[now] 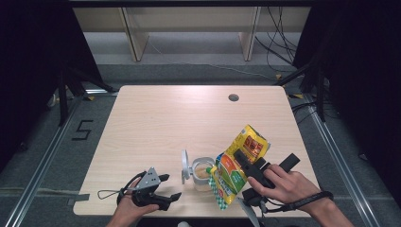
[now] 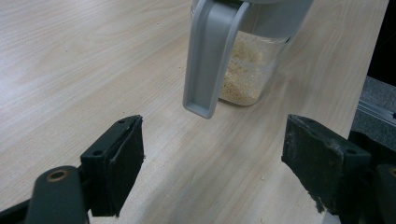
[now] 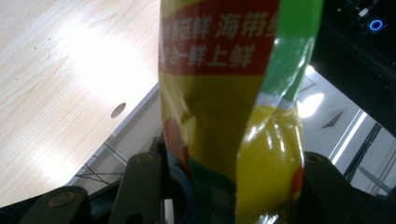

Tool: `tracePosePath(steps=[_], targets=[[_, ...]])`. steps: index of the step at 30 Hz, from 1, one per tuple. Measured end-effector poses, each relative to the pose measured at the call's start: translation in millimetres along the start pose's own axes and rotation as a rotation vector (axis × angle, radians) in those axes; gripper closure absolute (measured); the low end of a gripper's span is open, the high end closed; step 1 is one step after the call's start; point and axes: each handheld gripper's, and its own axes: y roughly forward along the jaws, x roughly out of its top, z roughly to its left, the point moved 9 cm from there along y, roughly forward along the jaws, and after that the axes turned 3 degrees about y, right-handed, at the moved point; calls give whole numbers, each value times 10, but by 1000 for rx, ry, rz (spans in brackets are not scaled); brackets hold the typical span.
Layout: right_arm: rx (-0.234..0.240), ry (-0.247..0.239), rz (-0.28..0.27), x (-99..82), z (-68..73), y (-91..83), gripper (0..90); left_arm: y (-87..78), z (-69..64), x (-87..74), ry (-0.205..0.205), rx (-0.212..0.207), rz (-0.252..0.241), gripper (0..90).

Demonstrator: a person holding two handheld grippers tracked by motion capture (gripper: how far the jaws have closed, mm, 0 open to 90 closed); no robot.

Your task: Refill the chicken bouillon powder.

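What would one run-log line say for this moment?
right hand-held gripper: shut on yellow bag, tilted over open jar | left hand-held gripper: open, holds nothing, beside jar | jar: grains inside, lid flipped up

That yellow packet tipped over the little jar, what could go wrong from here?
1. The yellow packet, clamped in the right gripper, hangs partly beside the jar, so granules could land on the table.
2. The jar stands near the table's front edge with its grey lid flipped open to the side; a nudge from the packet might tip it.
3. The left gripper is open and apart from the jar, so nothing steadies it.
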Motion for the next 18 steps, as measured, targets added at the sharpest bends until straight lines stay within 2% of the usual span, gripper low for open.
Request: tracePosePath(steps=[1, 2, 3, 6, 7, 10, 12, 15, 16, 18], targets=[[0, 1, 0, 0, 0, 0, 610, 1, 9, 7, 18, 0, -6, 202], [6, 19, 7, -2, 14, -3, 610, -1, 13, 4, 18, 2, -3, 202], [0, 1, 0, -1, 1, 0, 610, -1, 9, 6, 14, 0, -5, 202], [1, 3, -1, -1, 4, 1, 610, -1, 11, 8, 11, 2, -8, 202], [8, 20, 5, -2, 17, -2, 610, -1, 11, 8, 11, 2, -9, 202], [4, 4, -7, 14, 2, 6, 611, -4, 16, 6, 16, 4, -5, 202], [7, 23, 1, 8, 19, -1, 611, -9, 28, -2, 27, 7, 5, 202], [-6, -16, -15, 17, -21, 1, 611, -6, 20, 5, 17, 5, -4, 202], [-4, -2, -3, 2, -10, -8, 611, -6, 20, 5, 17, 5, -4, 202], [-3, -7, -5, 1, -22, -5, 611, 0, 13, 11, 9, 3, -11, 202]])
